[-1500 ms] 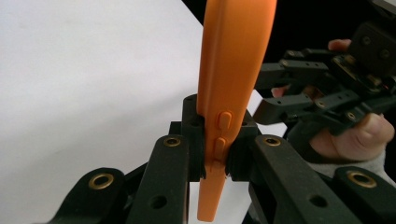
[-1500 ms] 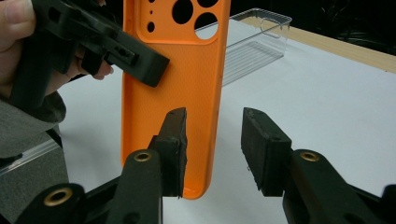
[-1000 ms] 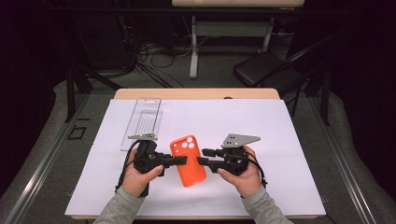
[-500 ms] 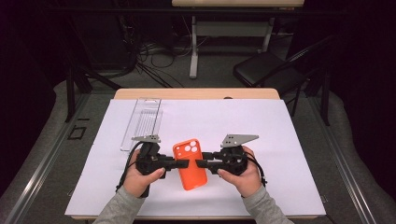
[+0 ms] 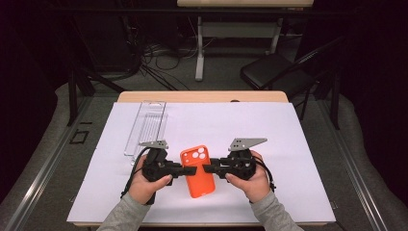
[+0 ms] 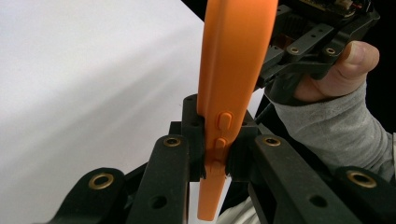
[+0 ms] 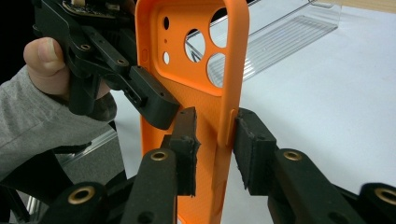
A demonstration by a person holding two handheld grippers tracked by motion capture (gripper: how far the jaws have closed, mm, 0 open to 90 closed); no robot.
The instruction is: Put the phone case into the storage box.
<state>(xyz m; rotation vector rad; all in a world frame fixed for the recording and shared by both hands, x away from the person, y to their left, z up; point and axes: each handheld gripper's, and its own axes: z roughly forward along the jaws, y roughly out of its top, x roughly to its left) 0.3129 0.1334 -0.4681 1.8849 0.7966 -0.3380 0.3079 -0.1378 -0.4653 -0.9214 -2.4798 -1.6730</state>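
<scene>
- An orange phone case [image 5: 198,171] is held just above the white sheet [image 5: 298,144], between two hand-held grippers.
- The left gripper [image 5: 188,170] is clamped tight on the case's button edge.
- The right gripper [image 5: 210,169] straddles the opposite edge, its jaws just closing, pads barely off it.
- A clear plastic tray [image 5: 146,126] lies beyond the case.

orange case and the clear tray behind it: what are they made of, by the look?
Case: looks like soft silicone or rubbery plastic, matte, with a fine stippled inner face, moulded side buttons and rounded edges; which of the two I can't tell. Tray: looks like clear rigid plastic, acrylic maybe, glossy; the white table cover shows through it and its ribs catch highlights.
</scene>
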